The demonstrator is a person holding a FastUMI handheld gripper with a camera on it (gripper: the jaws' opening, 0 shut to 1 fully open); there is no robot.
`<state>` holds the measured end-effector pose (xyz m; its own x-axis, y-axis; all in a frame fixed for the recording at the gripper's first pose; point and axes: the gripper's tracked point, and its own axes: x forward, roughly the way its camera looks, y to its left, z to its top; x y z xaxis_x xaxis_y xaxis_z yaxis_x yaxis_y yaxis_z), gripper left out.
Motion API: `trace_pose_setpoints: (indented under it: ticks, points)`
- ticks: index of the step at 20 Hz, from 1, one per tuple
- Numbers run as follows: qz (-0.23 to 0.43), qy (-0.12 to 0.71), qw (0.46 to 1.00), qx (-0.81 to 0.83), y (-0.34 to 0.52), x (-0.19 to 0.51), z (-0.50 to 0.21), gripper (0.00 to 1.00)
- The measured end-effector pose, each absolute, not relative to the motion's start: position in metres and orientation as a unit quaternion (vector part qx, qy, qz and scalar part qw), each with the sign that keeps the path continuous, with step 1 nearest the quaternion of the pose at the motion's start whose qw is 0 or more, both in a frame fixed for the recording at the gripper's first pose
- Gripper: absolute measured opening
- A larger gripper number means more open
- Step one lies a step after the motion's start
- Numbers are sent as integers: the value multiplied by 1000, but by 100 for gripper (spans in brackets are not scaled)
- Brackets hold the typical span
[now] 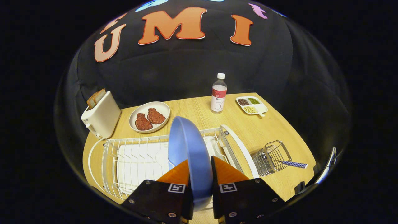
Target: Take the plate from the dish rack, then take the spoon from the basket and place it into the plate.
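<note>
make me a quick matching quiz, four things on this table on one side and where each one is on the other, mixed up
Things:
1. blue plate
2. spoon
3. bread slices
4. meat pieces

Places:
A. in the toaster
B. on the white dish
C. upright between the gripper fingers, over the dish rack
D. in the wire basket

Pairs: 1-C, 2-D, 3-A, 4-B

The blue plate (189,155) stands on edge between the gripper (200,169) fingers, its lower rim hidden behind them. In the wire basket (272,157), the spoon (290,164) shows just its checked handle; the bowl is possibly inside, unreadable through the wires.
</note>
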<state>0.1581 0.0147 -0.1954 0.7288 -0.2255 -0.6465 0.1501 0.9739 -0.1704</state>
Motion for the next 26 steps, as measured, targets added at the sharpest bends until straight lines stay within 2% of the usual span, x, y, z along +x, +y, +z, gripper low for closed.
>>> trace_pose_setpoints:
  ticks: [9,14,26]
  points:
    - [-116,323,930,-133,23,165,-167,24]
    - [-119,313,936,-111,18,156,-151,24]
    - [-61,309,948,-48,7,54,-122,24]
